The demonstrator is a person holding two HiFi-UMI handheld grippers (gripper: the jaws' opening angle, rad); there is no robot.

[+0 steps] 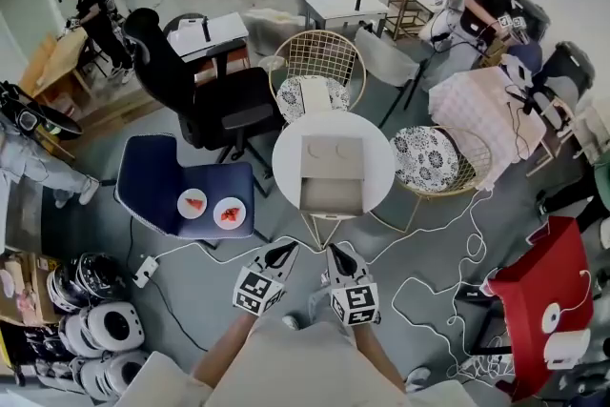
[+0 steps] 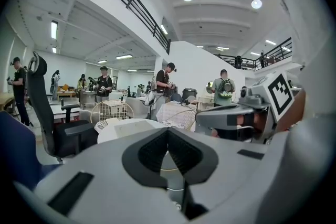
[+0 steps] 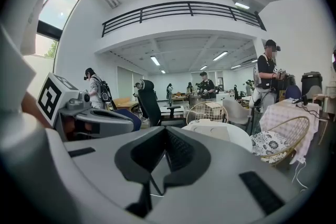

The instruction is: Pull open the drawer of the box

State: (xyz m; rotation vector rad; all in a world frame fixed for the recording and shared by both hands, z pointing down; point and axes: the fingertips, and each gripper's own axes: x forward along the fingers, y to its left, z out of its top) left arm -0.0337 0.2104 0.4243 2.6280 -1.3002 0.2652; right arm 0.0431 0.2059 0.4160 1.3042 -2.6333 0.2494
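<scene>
A beige cardboard box lies on a small round white table ahead of me. Its near part looks like a drawer standing out toward me, though I cannot tell for sure. My left gripper and right gripper hang side by side below the table's near edge, apart from the box. Both are shut with nothing between the jaws. In the left gripper view the left gripper points at the box. The right gripper faces the box too.
A wire chair with a patterned cushion stands behind the table and another to its right. A blue chair at the left carries two plates. A black office chair, cables on the floor, a red cabinet and several people surround me.
</scene>
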